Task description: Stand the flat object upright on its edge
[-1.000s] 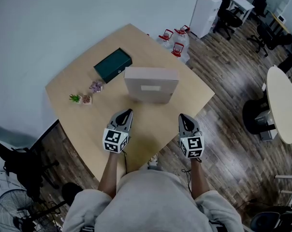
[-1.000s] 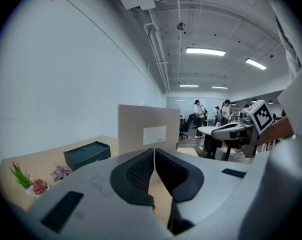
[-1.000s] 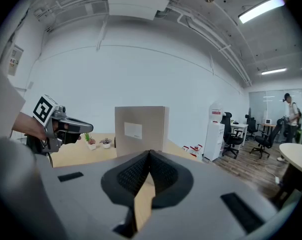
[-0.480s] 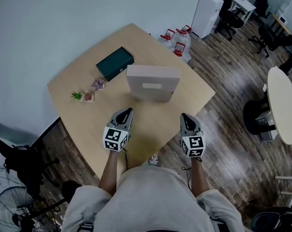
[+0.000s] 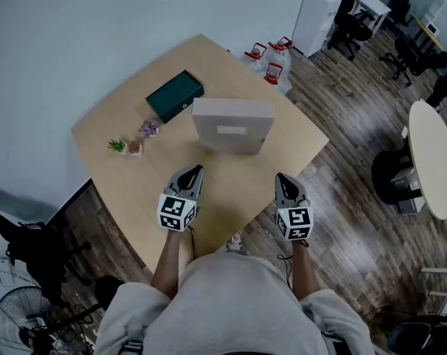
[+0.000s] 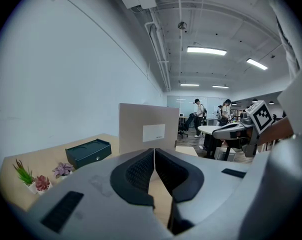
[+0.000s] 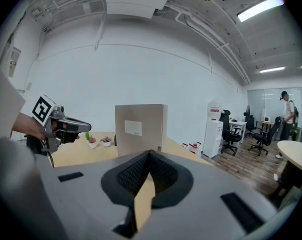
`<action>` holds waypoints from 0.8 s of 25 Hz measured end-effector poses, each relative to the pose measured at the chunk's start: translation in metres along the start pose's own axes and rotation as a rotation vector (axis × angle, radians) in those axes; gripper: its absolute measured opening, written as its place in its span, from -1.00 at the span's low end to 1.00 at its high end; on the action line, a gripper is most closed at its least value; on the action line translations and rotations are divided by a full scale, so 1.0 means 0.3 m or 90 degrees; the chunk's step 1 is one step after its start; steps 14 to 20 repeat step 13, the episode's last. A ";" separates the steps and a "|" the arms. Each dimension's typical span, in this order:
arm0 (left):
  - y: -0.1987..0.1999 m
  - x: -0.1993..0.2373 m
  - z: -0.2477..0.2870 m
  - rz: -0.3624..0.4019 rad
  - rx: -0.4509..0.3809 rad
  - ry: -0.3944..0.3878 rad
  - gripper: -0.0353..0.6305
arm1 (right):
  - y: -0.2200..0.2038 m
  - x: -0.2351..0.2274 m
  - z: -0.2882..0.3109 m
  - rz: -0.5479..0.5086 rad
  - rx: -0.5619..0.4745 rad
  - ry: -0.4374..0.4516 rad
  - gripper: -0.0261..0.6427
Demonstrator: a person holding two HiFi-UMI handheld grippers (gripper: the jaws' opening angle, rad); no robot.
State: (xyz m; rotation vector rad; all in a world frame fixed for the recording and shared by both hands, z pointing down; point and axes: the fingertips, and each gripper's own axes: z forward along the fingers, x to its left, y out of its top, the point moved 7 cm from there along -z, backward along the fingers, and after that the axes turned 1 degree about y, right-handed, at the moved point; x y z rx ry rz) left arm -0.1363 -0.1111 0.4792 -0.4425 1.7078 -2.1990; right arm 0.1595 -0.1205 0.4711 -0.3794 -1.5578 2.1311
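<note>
A flat beige box (image 5: 232,126) with a pale label stands upright on its edge in the middle of the wooden table (image 5: 120,176); it also rises ahead in the left gripper view (image 6: 147,130) and in the right gripper view (image 7: 139,128). My left gripper (image 5: 197,171) hangs over the near part of the table, short of the box, its jaws shut with nothing between them (image 6: 154,152). My right gripper (image 5: 280,178) is level with it at the table's near right edge, also shut and empty (image 7: 149,154). Neither gripper touches the box.
A dark green case (image 5: 174,96) lies behind the box on the left. Two tiny potted plants (image 5: 124,148) and a small purple one (image 5: 148,129) sit near the table's left edge. Water jugs (image 5: 269,59), a white dispenser (image 5: 314,13), office chairs and a round table (image 5: 433,157) stand on the floor to the right.
</note>
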 end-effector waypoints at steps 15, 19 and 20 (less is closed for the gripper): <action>-0.011 -0.019 0.006 -0.006 0.005 -0.001 -0.83 | -0.007 -0.004 -0.007 0.000 0.007 0.002 -0.92; -0.011 -0.019 0.006 -0.006 0.005 -0.001 -0.83 | -0.007 -0.004 -0.007 0.000 0.007 0.002 -0.92; -0.011 -0.019 0.006 -0.006 0.005 -0.001 -0.83 | -0.007 -0.004 -0.007 0.000 0.007 0.002 -0.92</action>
